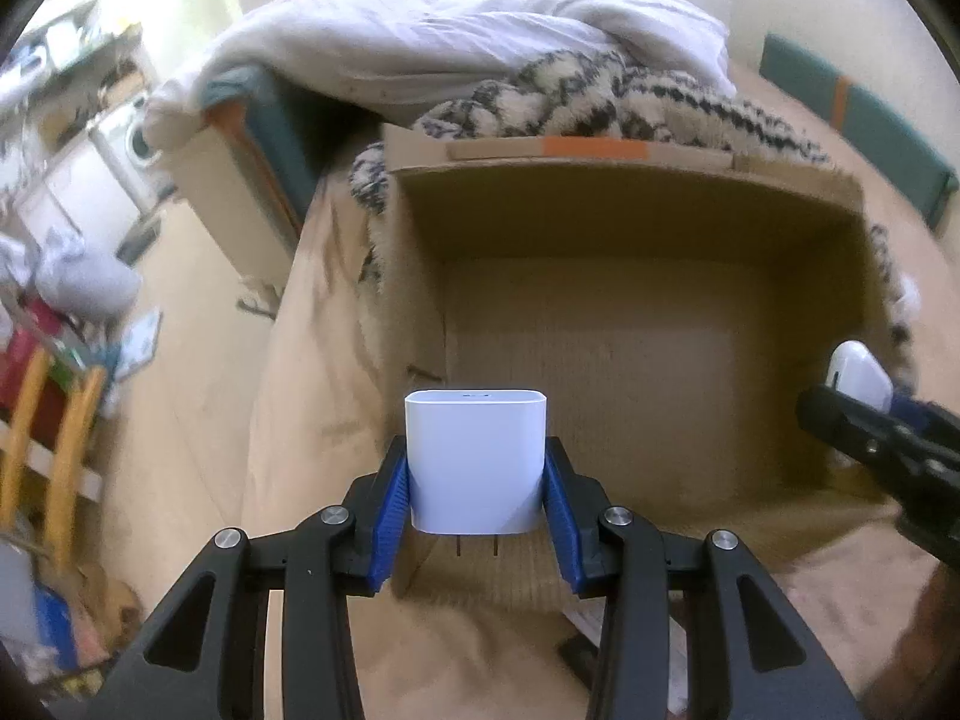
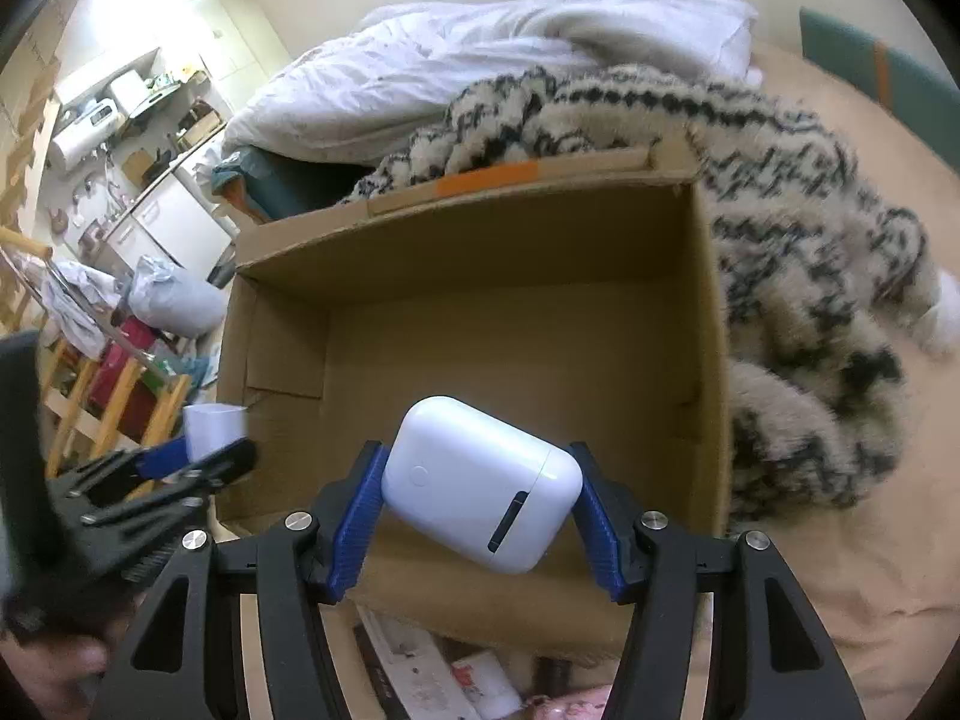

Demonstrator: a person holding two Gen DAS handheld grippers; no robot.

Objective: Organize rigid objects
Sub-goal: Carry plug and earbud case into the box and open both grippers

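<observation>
Both items are lifted and poised at the cardboard box (image 1: 648,276), so the step in hand looks like the drop-off. The left gripper (image 1: 477,480) is clamped on a white charger block (image 1: 475,456), its blue pads pressing both flat sides, the 2 prongs pointing back toward the camera. The block hangs over the box's near left corner. The right gripper (image 2: 480,498) pinches a white earbud case (image 2: 480,480), tilted, with its dark slot facing the lens; the case hangs just inside the box's near edge.

The box floor shows bare where it is visible, so the next move probably calls for lowering each item clear of the near wall, then releasing without letting them knock together.

Hard to make out: the near strip of the box floor sits behind the grippers in both views. The box's far edge is bordered by a patterned fleece blanket (image 2: 798,252) and a white duvet (image 1: 456,30). Papers under the right gripper are cut off and unreadable. Room clutter at the left is blurred.
</observation>
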